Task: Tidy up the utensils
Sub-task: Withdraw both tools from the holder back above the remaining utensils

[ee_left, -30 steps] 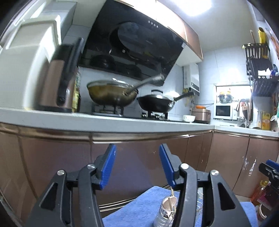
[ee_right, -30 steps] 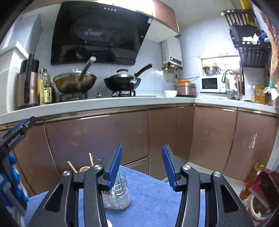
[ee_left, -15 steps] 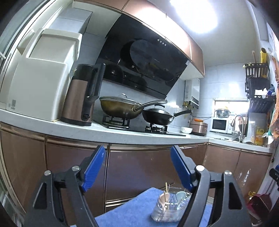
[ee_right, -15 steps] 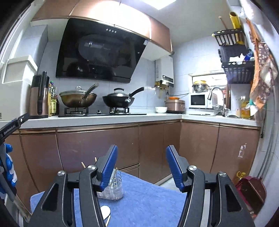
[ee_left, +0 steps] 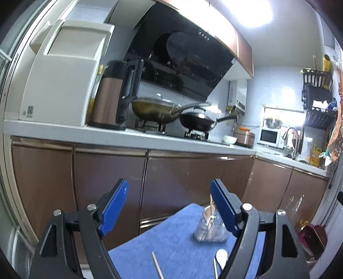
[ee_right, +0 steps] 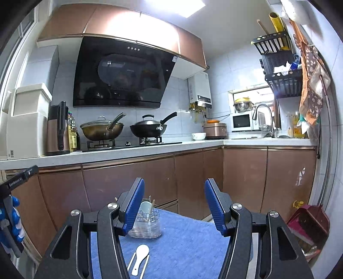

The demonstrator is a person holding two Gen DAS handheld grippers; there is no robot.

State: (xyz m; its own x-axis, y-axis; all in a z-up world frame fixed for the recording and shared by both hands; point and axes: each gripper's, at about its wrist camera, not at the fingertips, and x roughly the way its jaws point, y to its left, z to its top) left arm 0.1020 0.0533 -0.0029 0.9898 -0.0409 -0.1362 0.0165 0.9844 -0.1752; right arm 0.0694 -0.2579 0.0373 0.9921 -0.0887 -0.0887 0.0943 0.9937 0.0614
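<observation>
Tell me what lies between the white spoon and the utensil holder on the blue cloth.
Nothing: in the right wrist view, only bare blue cloth separates the white spoon from the utensil holder. Chopsticks flank the spoon.

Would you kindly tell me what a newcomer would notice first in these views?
Probably the blue cloth in the foreground, with a clear utensil holder at its far end and a white spoon between chopsticks nearer. Behind, two woks sit on the stove under a black hood.

A bright ceiling panel [ee_right: 173,7] blows out overhead, edges bend with fisheye curvature, and corners fall black.
</observation>
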